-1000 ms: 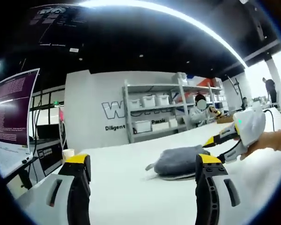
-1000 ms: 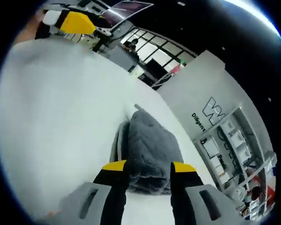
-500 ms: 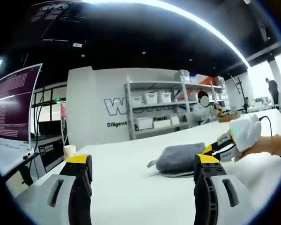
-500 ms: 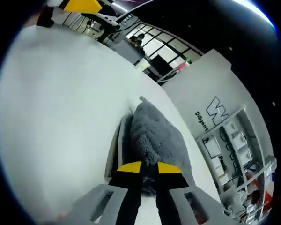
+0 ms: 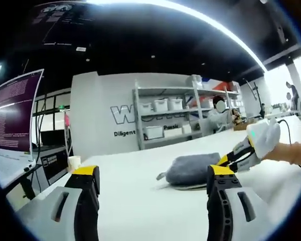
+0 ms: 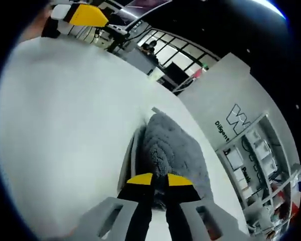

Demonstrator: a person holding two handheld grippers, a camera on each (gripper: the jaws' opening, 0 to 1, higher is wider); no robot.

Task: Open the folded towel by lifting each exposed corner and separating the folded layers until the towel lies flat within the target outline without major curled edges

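A folded grey towel (image 5: 190, 169) lies on the white table (image 5: 140, 201); in the right gripper view the grey towel (image 6: 173, 150) bulges upward where its near edge is lifted. My right gripper (image 6: 159, 179) is shut on that near edge, a bit of grey cloth pinched between its yellow tips. Seen from the left gripper view, the right gripper (image 5: 230, 156) reaches in from the right, held by a hand, its tips at the towel's right end. My left gripper (image 5: 149, 176) stands open above the table, well short of the towel. The left gripper (image 6: 83, 14) also appears far off.
A thin pale outline (image 6: 128, 158) runs under the towel. A monitor (image 5: 12, 113) stands at the left, a small cup (image 5: 72, 163) near the table's far edge. Shelving with boxes (image 5: 163, 120) and a seated person (image 5: 215, 118) lie behind the table.
The right gripper closed on the towel's near edge from open and lifted it slightly, bunching the cloth. The left gripper barely moved.
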